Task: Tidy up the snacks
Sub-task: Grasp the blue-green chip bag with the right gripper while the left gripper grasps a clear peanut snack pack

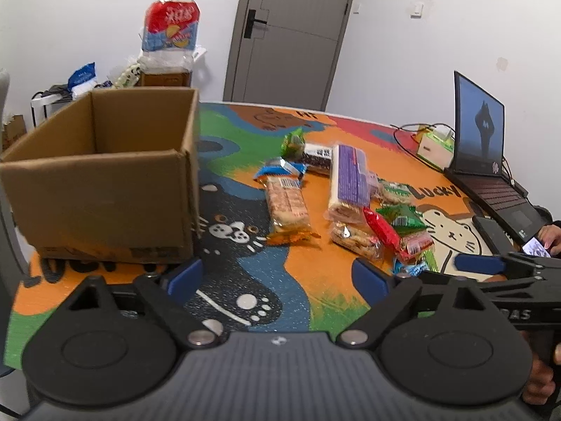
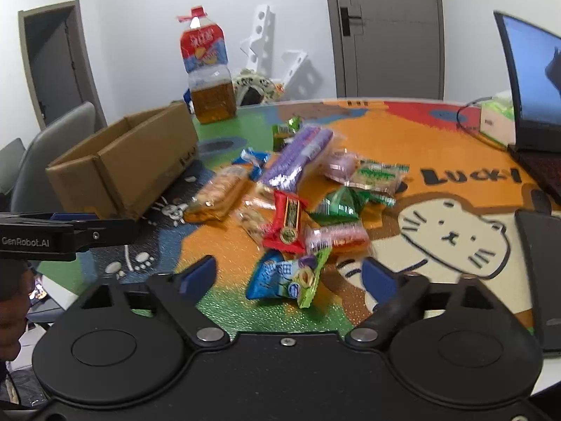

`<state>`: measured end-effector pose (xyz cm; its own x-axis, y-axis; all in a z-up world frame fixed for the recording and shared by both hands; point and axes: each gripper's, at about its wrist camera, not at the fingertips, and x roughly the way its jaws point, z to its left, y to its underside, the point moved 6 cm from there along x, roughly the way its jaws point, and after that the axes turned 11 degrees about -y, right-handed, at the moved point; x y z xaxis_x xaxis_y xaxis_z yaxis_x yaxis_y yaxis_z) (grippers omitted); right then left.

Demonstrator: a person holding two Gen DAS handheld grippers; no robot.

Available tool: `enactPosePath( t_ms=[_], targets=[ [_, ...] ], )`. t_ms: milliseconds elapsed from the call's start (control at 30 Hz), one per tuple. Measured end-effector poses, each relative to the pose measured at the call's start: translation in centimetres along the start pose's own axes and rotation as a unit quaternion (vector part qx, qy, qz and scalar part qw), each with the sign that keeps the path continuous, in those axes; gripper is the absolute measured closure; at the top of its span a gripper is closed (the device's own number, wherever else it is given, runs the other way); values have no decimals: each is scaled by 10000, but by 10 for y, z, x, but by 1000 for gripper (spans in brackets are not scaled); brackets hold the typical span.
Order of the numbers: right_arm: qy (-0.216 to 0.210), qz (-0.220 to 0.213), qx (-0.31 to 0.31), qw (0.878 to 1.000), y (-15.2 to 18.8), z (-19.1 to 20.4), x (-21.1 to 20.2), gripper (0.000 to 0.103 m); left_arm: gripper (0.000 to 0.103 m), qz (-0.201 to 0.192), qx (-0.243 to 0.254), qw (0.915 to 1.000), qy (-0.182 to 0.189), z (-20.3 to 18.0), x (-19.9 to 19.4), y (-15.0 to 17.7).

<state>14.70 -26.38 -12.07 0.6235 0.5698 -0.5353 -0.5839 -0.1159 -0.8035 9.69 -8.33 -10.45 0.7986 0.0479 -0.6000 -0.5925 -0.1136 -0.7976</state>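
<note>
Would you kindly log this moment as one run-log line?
phase: start | left gripper: open, empty | right gripper: open, empty, nearest blue snack packet | cardboard box: no snacks visible inside | snacks loose on table

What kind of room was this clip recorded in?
Probably a home or small office room, not a kitchen: a round table with a cartoon cat cover, an open laptop, grey interior doors, and a cardboard box beside scattered snacks.

Even, bright indoor light; fisheye bending at edges; right wrist view slightly motion-blurred.
</note>
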Motion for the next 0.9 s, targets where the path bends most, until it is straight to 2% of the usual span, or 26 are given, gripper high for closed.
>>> enactPosePath(
  t_ms=[100,167,200,267,300,400,500,900],
  targets=[
    [-59,41,97,9999,4,-2,10,24,15,75,7,10000,43,-5,9,4],
    [-63,73,78,9999,6,-3,17,33,18,103,38,9999,66,-8,15,5],
    [-53,115,86,9999,8,-4,20,42,19,111,53,9999,81,-10,17,6],
    [97,88,-113,9999,9,-5,21,50,22,135,81,9998,96,-14,22,6],
    [186,92,-215,9996,9,-5,21,62,25,155,96,9998,108,-17,25,6],
    [31,29,3,10000,6,-15,18,66,32,223,126,9995,179,-25,35,6],
    [-85,-31,141,9999,6,-22,16,69,35,245,169,9993,223,-32,44,5],
    [78,-218,253,9994,0,-45,10,69,37,177,370,9977,534,-65,61,-5]
  ],
)
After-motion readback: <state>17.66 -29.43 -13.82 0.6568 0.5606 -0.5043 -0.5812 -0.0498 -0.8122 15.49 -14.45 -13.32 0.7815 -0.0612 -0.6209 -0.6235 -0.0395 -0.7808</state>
